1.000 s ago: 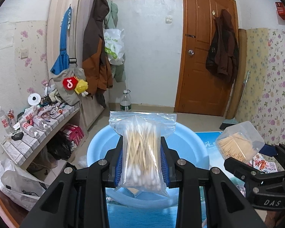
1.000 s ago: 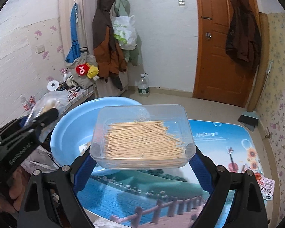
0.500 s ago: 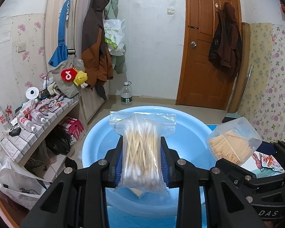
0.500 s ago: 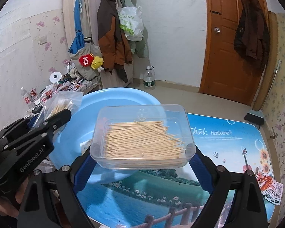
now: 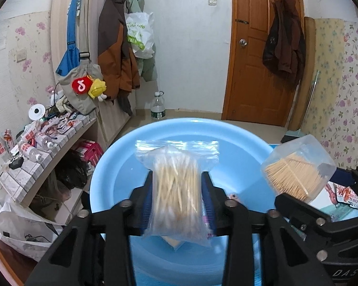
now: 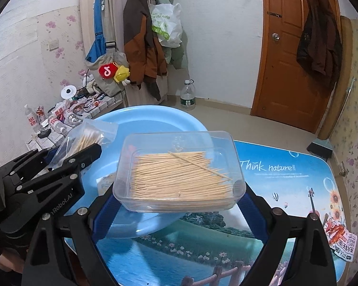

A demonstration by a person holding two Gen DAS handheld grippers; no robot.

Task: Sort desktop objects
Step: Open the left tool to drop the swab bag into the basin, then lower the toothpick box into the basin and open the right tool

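While the jaws of the left tongs [image 5: 176,188] are opening, one crinkled clear zip bag of wooden cotton swabs [image 5: 176,186] is seen upright between their blue pads, over a round, smooth, pale-blue plastic basin [image 5: 238,152]. One rigid clear rectangular box of toothpicks [image 6: 179,171] is clamped flat in the right tongs [image 6: 179,197], above the glossy landscape-printed bench [image 6: 286,190] beside the basin.

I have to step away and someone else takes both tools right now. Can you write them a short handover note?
Left tool: jaws opening, bag of cotton swabs between them, over the blue basin.
Right tool: clamped on the clear box of toothpicks, at the basin's edge above the table mat.
Done: both items lifted and carried to the basin.
Left: let the bag fall in, then place the box.
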